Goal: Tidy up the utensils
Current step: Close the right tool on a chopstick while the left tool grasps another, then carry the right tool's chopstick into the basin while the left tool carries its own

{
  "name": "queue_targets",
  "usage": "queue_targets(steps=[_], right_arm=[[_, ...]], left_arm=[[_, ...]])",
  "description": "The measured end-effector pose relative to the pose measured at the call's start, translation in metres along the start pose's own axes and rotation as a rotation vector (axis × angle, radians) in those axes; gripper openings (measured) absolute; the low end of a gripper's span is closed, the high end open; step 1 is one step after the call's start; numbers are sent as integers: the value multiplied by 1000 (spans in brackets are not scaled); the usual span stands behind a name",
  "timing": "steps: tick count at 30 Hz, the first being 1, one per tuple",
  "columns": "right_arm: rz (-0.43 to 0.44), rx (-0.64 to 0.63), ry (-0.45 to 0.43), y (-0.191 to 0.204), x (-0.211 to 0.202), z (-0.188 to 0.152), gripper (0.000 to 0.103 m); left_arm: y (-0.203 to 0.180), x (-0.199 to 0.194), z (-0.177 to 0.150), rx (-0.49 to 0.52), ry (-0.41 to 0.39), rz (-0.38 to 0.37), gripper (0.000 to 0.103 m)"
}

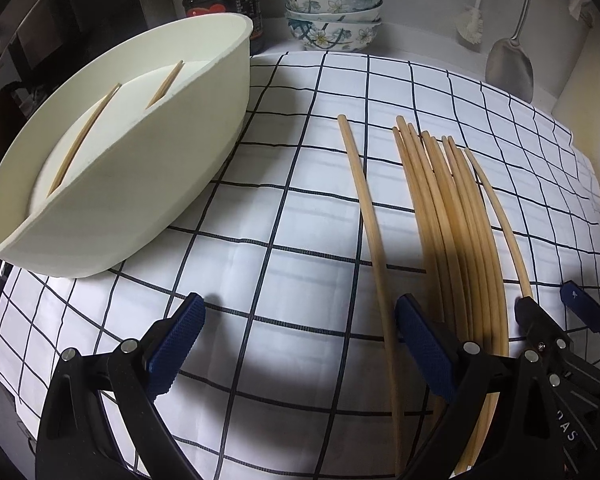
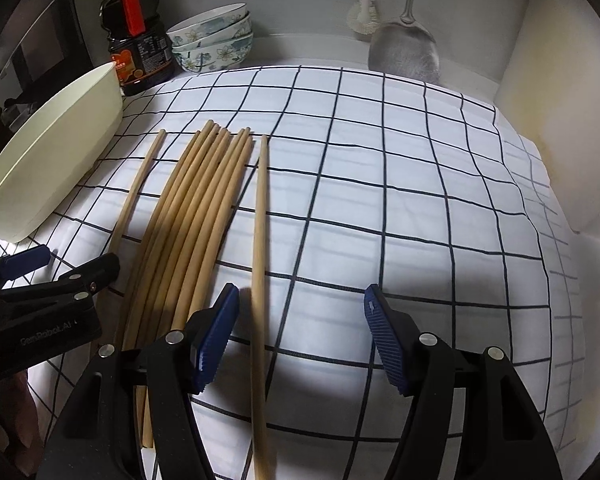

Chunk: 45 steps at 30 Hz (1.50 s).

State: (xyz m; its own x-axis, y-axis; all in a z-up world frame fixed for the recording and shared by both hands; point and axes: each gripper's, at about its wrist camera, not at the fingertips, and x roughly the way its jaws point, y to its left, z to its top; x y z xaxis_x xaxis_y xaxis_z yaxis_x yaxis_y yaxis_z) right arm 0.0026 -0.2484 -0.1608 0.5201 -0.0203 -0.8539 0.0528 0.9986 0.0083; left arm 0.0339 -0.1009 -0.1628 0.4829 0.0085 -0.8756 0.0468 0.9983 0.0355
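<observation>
Several wooden chopsticks [image 1: 452,216] lie side by side on a checked cloth [image 1: 280,184]. One single chopstick [image 1: 366,208] lies apart to their left. A cream oval tray [image 1: 140,168] stands at the left and holds two chopsticks [image 1: 86,136]. My left gripper [image 1: 300,320] is open and empty, low over the cloth, with the single chopstick between its fingers. In the right wrist view the bundle [image 2: 196,216] lies left of my right gripper [image 2: 300,312], which is open and empty, with a lone chopstick [image 2: 260,240] between its fingers. The tray [image 2: 56,152] is at the far left.
A dark sauce bottle [image 2: 136,36] and stacked floral bowls [image 2: 216,40] stand at the back. A metal spatula [image 2: 404,48] and a white brush [image 2: 364,8] hang on the back wall. A white wall panel [image 2: 560,128] bounds the right side.
</observation>
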Motion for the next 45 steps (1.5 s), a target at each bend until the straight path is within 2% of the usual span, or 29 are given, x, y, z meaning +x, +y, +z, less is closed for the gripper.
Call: queue_targets(steps=[4,9,12,14,15,16,17,21,25,29,37,41,45], right_arm=[[16,-22,-7,4,1,2,59],[30,-48,-14,10,0,3,42],[32,-56,-11,13,0,4,37],[36,-63,-10,15,0,5,27],[35,-65,-11,16,0,5,17],[34,-66,-11,17,0,5,10],[33,-66,-10,17,0,5,6],[53,-46,-3,14,-1,7,6],[92,15,20,7,-3,8,6],[111,73,12,1,-18,10,6],[122,78,-50,19,-65,37,6],[170,63,-93,45,-86,61,6],[217,16,-128,82,-94,87,6]], left_arm=[[-5,-3,1,16,-17,-20,77],[-13,-7,1,39,-33,-47,56],[-18,-9,1,57,-38,-54,43],[-20,-10,0,65,-38,-69,28],[-20,-12,-1,67,-38,-73,24],[-21,-12,-1,72,-38,-75,16],[-23,-13,-1,81,-38,-79,8],[-26,-13,-1,127,-34,-88,7],[-19,-15,1,119,-2,-125,7],[-10,-29,5,107,-5,-152,7],[28,-84,32,59,-97,-178,7],[59,-113,50,19,-161,-192,7],[96,-130,67,-24,-212,-170,7]])
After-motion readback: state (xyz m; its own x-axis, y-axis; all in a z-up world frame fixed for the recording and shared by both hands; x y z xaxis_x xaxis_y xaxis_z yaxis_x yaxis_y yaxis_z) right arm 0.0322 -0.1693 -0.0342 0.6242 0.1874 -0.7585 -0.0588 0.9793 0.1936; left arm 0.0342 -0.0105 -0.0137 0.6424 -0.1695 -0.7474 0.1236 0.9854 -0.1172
